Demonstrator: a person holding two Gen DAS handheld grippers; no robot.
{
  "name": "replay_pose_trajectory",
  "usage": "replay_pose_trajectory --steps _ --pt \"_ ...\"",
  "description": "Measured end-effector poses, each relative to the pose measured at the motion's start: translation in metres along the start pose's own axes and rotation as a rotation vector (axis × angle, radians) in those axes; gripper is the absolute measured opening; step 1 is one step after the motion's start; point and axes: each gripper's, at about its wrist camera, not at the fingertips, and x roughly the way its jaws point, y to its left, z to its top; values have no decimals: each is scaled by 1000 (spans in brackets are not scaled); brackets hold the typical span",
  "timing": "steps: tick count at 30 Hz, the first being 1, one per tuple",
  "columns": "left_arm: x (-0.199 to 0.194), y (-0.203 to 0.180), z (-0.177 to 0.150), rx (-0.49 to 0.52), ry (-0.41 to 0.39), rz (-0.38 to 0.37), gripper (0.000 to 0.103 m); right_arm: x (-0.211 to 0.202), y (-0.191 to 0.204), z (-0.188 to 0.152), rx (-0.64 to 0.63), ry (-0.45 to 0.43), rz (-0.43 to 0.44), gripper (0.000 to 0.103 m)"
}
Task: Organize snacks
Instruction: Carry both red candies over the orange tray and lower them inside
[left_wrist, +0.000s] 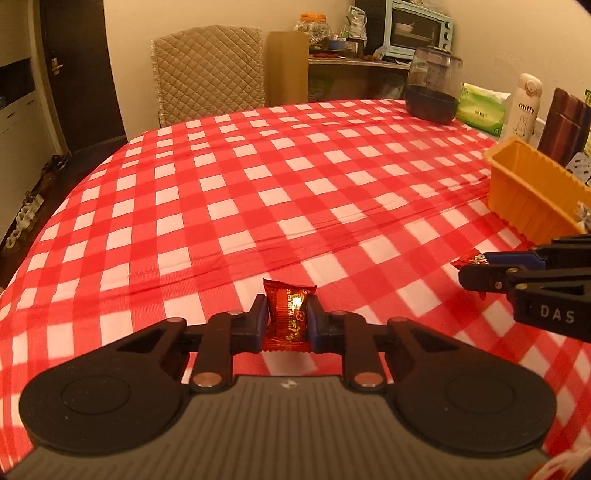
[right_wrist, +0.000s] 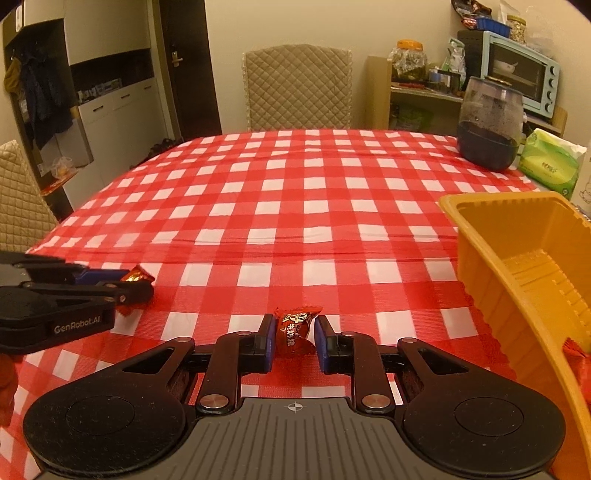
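Scene: two hand-held claws work over a desk (right_wrist: 295, 206) under a red-and-white checked cloth; both cameras look toward its far edge.
Left claw (left_wrist: 287, 317): closed on a red candy (left_wrist: 286, 314); the blue pads press its two long sides and the wrapper stands upright between them. In the right wrist view it enters from the left, the wrapper's end poking past its tips.
Right claw (right_wrist: 295, 338): narrow, holding a second candy (right_wrist: 295, 328) by its sides; the twisted wrapper end sticks out ahead of the tips.
Place of the candies: both sit in the claws over the near part of the desk; whether either wrapper touches the cloth cannot be told.
Tray (right_wrist: 517, 266): orange plastic, ribbed walls, near the right edge of the desk and just beside the right claw. Its visible floor is bare except for a red scrap at the near corner, which may be another wrapper.
Handling: the candies look light and small, with a crinkly foil-like wrap that is probably slippery and yields under pressure. A grip across the padded middle should hold better than one on the thin crimped ends.
Risk: a hard squeeze could crush the filling; a loose one could let the wrapper slide out.
Likely step: carrying each candy to the tray.
Far right corner: a dark jar (right_wrist: 491, 125) and a green tissue pack (right_wrist: 550, 166), well apart from the work.
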Motion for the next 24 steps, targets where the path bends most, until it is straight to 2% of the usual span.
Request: replay_pose_trajectory --steps 17,24 --pt "-105 -73 -32 -248 23 5 19 -105 -24 -15 51 -43 -27 23" --pt "-144 -101 -44 -260 21 -3 19 -150 -34 -31 70 -48 -33 23"
